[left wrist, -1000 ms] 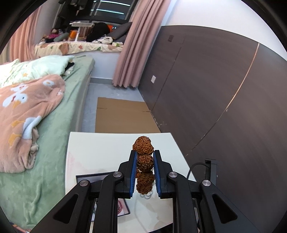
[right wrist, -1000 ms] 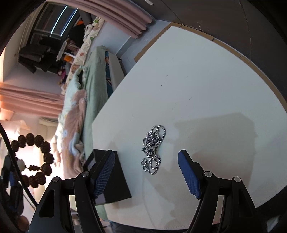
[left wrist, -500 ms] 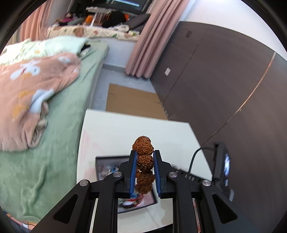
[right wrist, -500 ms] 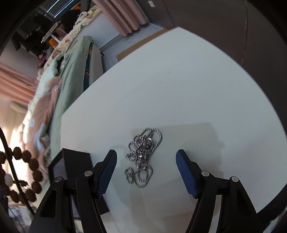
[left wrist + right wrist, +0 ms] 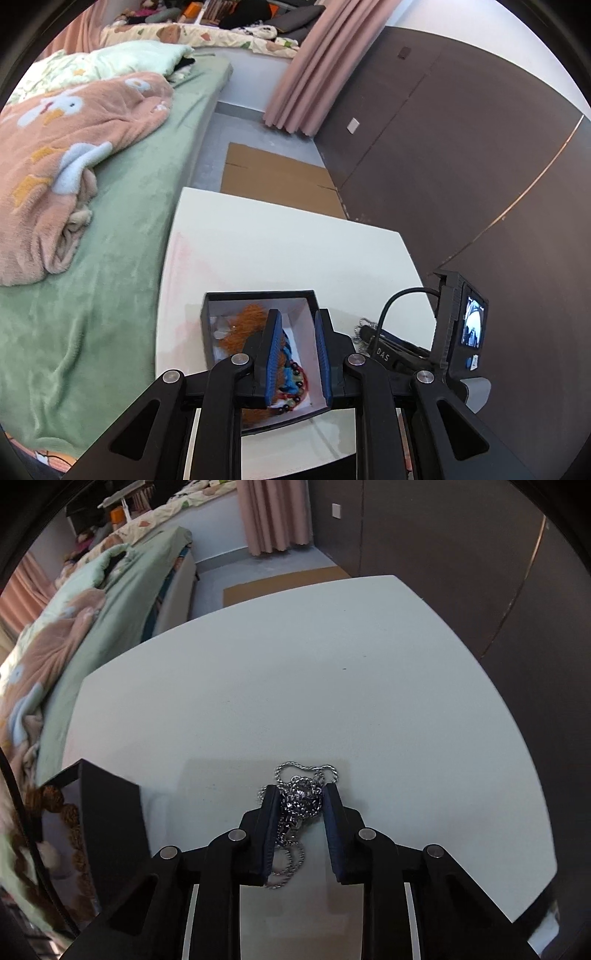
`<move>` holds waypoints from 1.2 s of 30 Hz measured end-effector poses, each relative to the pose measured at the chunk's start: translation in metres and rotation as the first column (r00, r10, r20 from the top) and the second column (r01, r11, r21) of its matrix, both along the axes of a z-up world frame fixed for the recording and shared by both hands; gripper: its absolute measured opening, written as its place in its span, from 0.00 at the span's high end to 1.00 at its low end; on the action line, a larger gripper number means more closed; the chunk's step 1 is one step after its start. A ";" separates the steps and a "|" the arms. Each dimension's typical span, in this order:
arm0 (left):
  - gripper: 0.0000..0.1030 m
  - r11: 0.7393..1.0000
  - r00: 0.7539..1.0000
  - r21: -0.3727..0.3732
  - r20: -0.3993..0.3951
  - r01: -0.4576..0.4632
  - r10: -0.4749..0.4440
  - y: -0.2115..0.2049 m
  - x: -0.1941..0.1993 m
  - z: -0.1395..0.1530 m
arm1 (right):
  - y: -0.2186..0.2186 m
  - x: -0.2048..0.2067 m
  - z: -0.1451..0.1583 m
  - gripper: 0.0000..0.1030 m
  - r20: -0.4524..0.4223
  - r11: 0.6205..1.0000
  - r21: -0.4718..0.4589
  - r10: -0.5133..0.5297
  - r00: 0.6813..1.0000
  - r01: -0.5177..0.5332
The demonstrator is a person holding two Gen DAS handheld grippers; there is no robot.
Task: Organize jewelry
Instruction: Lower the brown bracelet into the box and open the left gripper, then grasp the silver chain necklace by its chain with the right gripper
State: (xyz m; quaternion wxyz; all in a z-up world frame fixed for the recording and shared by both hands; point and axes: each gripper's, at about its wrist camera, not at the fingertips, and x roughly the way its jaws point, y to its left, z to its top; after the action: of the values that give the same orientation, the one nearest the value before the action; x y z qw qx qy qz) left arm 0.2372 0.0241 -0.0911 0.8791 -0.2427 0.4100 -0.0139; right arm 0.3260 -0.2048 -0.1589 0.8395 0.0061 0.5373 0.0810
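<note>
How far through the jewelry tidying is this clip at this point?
Done: the black open box already holds a brown rough-bead bracelet and a colourful beaded string; the left tongs hang open above them. In hand: the right tongs have their blue pads on either side of the tangled silver ball-chain necklace, which lies on the white table. Left: carrying it into the box.

We see a tangled silver chain [image 5: 295, 805] lying on the white tabletop [image 5: 295, 686], just beside a black box [image 5: 258, 295]. The open box, white inside, holds brown beads [image 5: 243, 325] and a multicoloured bead strand [image 5: 293, 384].
</note>
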 end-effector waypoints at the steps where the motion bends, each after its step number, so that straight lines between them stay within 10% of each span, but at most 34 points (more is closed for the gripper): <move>1: 0.80 1.000 1.000 -0.005 -0.001 0.007 -0.007 -0.001 0.000 0.000 | -0.005 -0.001 0.001 0.79 -0.006 1.000 0.023 -0.005 1.000 0.005; 4: 0.78 1.000 1.000 -0.008 -0.002 0.024 -0.024 -0.004 0.000 0.001 | -0.010 -0.001 0.000 0.79 -0.025 0.996 0.085 -0.022 0.999 0.024; 10: 0.37 1.000 1.000 -0.019 0.024 -0.014 0.014 0.002 -0.006 0.007 | -0.015 -0.006 0.008 0.89 -0.009 0.985 0.165 -0.052 0.999 0.053; 29: 0.36 0.992 0.995 -0.084 0.029 -0.097 0.100 0.040 -0.040 0.017 | -0.014 -0.020 0.047 0.93 0.105 0.940 0.341 -0.036 0.994 -0.001; 36: 0.32 0.996 0.998 -0.070 0.027 -0.062 0.064 0.033 -0.056 0.023 | -0.020 -0.026 0.053 0.93 0.055 0.807 0.588 0.024 0.998 -0.052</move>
State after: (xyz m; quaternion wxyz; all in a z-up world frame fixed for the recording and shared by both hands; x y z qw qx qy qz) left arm 0.1813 0.0571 -0.0678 0.8761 -0.2856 0.3883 -0.0039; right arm 0.3004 -0.2248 -0.1062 0.8064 0.2531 0.4667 0.2604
